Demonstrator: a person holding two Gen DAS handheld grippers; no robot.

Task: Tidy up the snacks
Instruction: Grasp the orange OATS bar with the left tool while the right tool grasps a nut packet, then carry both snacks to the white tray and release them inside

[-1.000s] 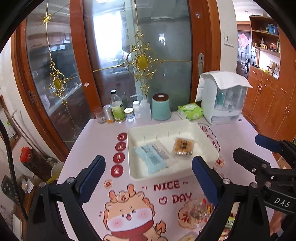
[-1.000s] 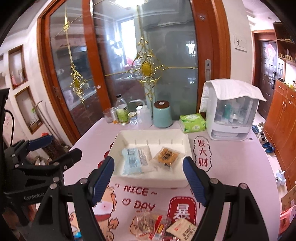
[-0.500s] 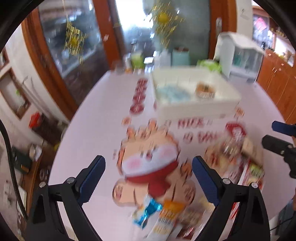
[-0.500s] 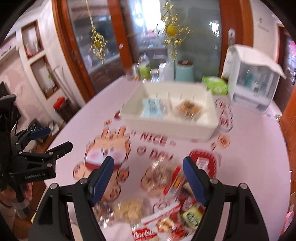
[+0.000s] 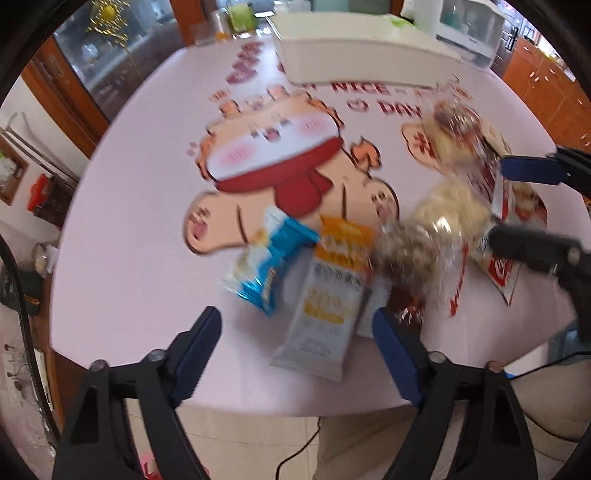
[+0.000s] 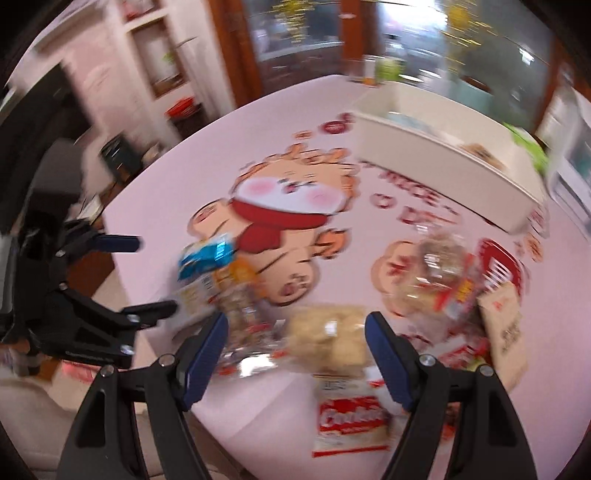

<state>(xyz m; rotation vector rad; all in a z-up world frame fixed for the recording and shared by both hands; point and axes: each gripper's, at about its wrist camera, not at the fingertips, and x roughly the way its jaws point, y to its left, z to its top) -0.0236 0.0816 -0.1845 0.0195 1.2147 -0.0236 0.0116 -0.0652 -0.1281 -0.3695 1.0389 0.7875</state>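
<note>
Snack packets heaped at the near edge of a pink cartoon-print table [image 5: 122, 206]; grey-and-orange packet [image 5: 325, 295] beside a blue packet [image 5: 271, 254]; white tray [image 5: 354, 55] further back; left gripper [image 5: 295, 343] jaws closing, pads pressing nothing; right gripper [image 6: 295, 347] spread wide above a pale biscuit packet [image 6: 328, 336], gripping nothing.

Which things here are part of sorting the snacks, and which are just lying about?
For the job: white tray; blue packet; orange and grey packet; clear bag of pale puffs; Cookies pack.

Lying about: white dispenser; bottles.
</note>
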